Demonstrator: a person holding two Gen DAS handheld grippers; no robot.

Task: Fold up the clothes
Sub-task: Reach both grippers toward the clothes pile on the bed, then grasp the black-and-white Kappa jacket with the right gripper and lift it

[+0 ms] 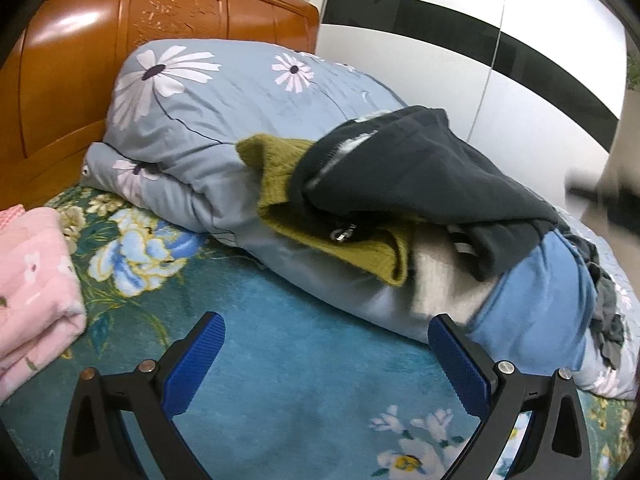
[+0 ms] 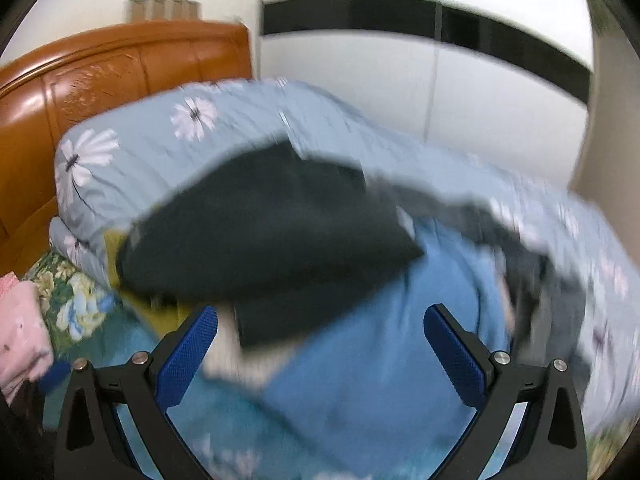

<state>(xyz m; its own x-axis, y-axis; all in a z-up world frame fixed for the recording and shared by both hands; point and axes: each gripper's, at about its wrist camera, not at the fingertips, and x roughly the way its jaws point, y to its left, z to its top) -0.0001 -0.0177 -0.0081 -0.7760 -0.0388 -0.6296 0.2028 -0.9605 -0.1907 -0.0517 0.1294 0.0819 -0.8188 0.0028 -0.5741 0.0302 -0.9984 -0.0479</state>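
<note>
A heap of clothes lies on a rolled blue daisy-print quilt [image 1: 208,120]: a dark garment [image 1: 420,176] on top, an olive knit sweater [image 1: 288,184] under it, a pale grey piece [image 1: 448,292] and a blue garment [image 1: 540,304] lower down. My left gripper [image 1: 326,356] is open and empty above the teal bedspread, short of the heap. The right wrist view is blurred; my right gripper [image 2: 320,348] is open and empty in front of the dark garment [image 2: 272,236] and the blue garment [image 2: 380,360].
A folded pink flowered cloth [image 1: 36,292] lies at the left on the teal floral bedspread [image 1: 280,380]. An orange wooden headboard [image 1: 80,92] stands behind. A white wardrobe with a black stripe [image 1: 460,60] is at the right.
</note>
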